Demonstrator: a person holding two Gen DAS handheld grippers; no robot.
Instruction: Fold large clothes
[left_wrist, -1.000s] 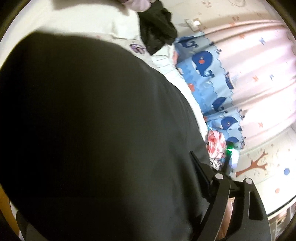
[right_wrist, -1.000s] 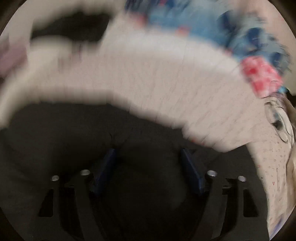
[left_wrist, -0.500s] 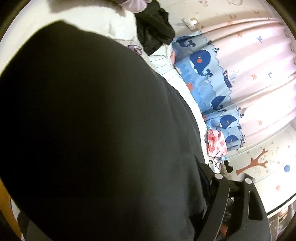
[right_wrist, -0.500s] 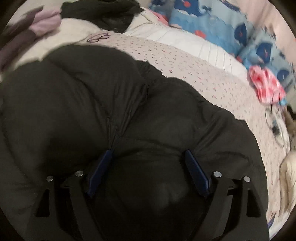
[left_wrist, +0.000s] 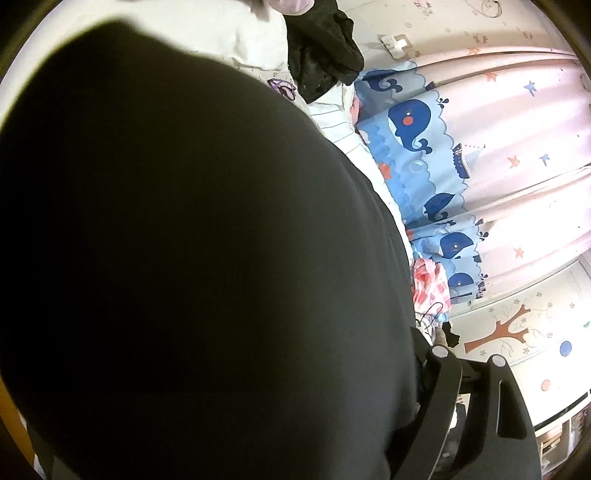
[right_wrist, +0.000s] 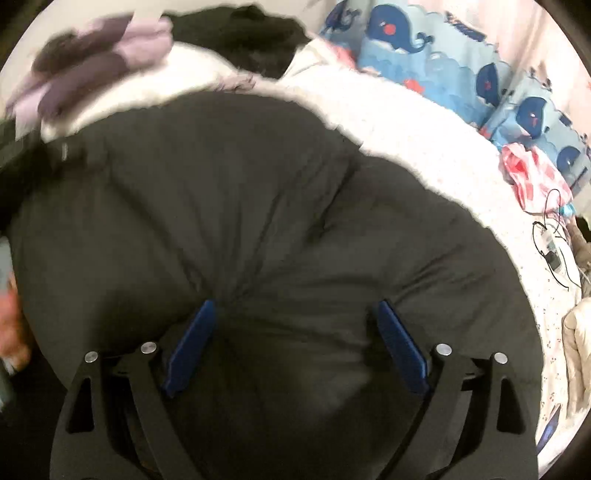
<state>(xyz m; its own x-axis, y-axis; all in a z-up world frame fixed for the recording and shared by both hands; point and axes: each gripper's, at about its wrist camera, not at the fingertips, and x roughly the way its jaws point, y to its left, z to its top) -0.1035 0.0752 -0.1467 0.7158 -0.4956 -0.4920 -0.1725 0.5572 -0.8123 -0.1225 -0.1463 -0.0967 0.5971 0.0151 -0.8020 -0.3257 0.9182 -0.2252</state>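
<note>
Jacket (right_wrist: 258, 221), big black padded one, takes up nearly everything I can see, spread across the bed (right_wrist: 424, 140) with its far edge curving against the pale dotted sheet. From my right wrist cam, the right gripper (right_wrist: 295, 339) has its jaws spread wide and opening further, blue pads (right_wrist: 190, 347) resting on the bunched fabric with a puffy fold sitting between them, not squeezed. My left wrist cam is mostly swallowed by the same dark jacket; only one black finger (left_wrist: 439, 406) of the left gripper (left_wrist: 436, 354) pokes out on the right, the other side is buried, so I can't tell from the view whether it's pinching anything, though its jaws are widening too. Open room is tight: beyond the jacket's far edge there's a strip of bare sheet, then a whale-print curtain (left_wrist: 413, 122) along the bed's side. A pile of other clothes (right_wrist: 110, 62) sits past the top edge, a pink checked cloth (right_wrist: 532, 177) and some cables (right_wrist: 550, 243) off to the right.
</note>
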